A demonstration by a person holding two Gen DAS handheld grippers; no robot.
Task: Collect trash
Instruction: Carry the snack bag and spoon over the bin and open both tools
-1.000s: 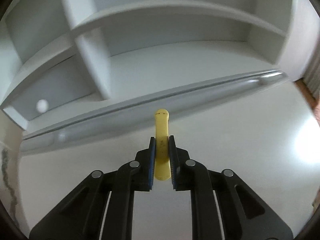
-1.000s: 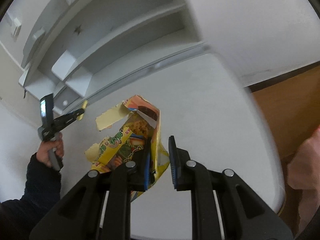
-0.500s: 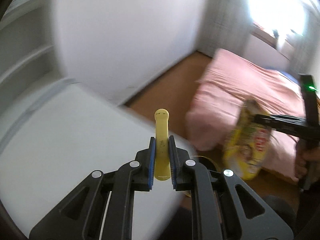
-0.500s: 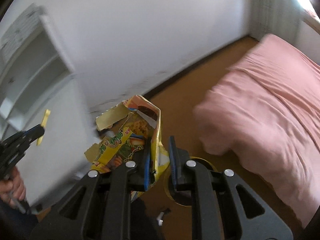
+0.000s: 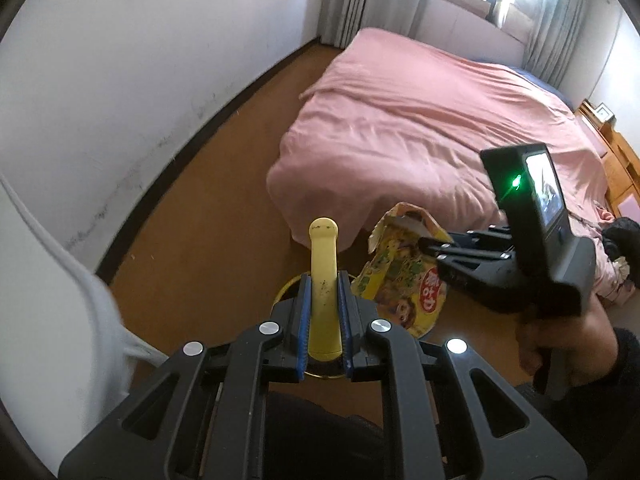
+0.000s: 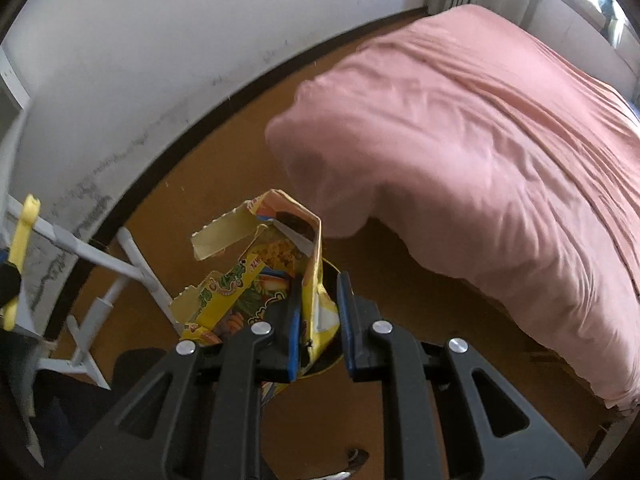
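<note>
Holding two items above a yellow-rimmed bin (image 5: 285, 289) on the brown floor (image 5: 208, 240): left gripper (image 5: 323, 322) clenched on a stiff yellow plastic strip (image 5: 324, 276), right gripper (image 6: 318, 320) clamped on a torn yellow snack box (image 6: 256, 276). Strip: light, rigid, likely slippery, gripped low on its shaft. Box: light, crushable cardboard, best held by one wall.

Left claw (image 5: 323, 320) and right claw (image 6: 318, 328) clamped, apparently angled downward.

Bin (image 5: 286, 294) before bed (image 5: 420, 120), seemingly.
</note>
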